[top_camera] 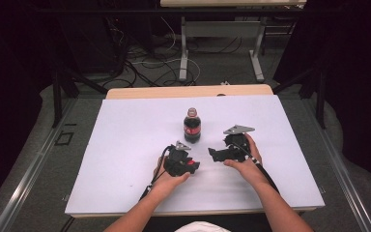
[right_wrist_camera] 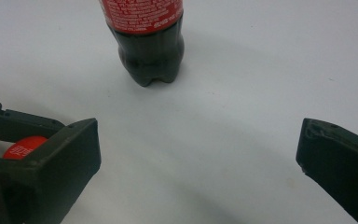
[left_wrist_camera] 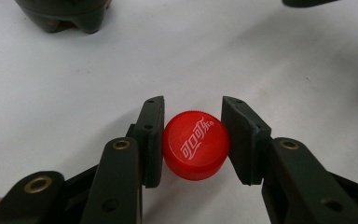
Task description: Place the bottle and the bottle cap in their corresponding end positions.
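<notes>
1. Left hand-held gripper (left_wrist_camera: pixel 192 140): clamped on a red bottle cap (left_wrist_camera: pixel 196 144), both pads against its ribbed sides, white lettering facing the camera. Cap sits at centre of the left gripper view, just above the white worktop (left_wrist_camera: pixel 74 84).
2. High view: left hand-held gripper (top_camera: pixel 189 165) lies low centre of the frame, red cap showing at its tip, the person's left hand (top_camera: pixel 166 180) behind it.
3. Right hand-held gripper (right_wrist_camera: pixel 198 154): jaws wide apart, nothing between them.
4. High view: right hand-held gripper (top_camera: pixel 213 154) lies right of centre, tips aimed toward the left one, near but apart.
5. Cola bottle (top_camera: pixel 192 125): upright, uncapped, mid-frame, just above both grippers. Right gripper view shows its dark base and red label at upper centre (right_wrist_camera: pixel 150 46).
</notes>
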Action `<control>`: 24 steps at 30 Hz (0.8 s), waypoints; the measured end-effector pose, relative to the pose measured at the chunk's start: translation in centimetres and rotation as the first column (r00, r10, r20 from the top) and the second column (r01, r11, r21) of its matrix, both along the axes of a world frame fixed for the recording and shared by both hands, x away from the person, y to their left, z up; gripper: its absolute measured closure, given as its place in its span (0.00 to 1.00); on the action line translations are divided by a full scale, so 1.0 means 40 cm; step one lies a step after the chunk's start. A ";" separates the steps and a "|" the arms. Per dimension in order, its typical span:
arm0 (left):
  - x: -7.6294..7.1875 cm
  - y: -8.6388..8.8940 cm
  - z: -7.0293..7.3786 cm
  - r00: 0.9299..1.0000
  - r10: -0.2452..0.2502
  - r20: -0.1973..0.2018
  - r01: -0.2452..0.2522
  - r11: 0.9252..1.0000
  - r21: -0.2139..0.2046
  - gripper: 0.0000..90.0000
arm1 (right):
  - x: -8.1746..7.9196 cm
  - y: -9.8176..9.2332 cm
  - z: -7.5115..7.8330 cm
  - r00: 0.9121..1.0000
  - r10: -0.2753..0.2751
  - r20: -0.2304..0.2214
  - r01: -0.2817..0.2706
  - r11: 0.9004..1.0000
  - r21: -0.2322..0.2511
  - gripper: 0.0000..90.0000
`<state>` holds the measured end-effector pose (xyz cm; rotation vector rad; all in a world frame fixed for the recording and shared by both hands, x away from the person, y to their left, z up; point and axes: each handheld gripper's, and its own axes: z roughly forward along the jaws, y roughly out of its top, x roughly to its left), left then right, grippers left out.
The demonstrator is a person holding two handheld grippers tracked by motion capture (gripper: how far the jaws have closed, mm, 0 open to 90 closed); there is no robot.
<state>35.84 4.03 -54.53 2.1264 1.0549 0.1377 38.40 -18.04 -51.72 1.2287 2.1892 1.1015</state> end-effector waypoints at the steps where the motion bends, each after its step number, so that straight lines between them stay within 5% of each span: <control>1: 0.000 0.000 0.000 1.000 0.000 0.000 0.000 1.000 0.000 0.68 | 0.000 0.000 0.000 1.000 0.000 0.000 0.000 1.000 0.000 0.00; 14: 0.007 -0.017 -0.020 1.000 0.011 -0.006 -0.010 1.000 0.029 0.67 | -0.002 -0.023 0.006 0.999 -0.033 -0.004 0.033 0.999 0.027 0.00; 17: 0.010 -0.011 -0.015 1.000 0.006 -0.016 -0.005 0.999 0.031 0.58 | -0.002 -0.022 0.007 0.999 -0.031 -0.006 0.032 0.999 0.031 0.00; 22: 0.010 -0.005 -0.007 0.999 0.023 0.030 -0.022 1.000 -0.022 0.46 | -0.002 -0.021 0.006 0.999 -0.033 -0.008 0.033 0.999 0.032 0.00; 24: 0.010 0.004 0.004 0.999 0.017 0.035 -0.017 1.000 -0.009 0.38 | -0.002 -0.022 0.006 0.999 -0.034 -0.008 0.034 0.999 0.033 0.00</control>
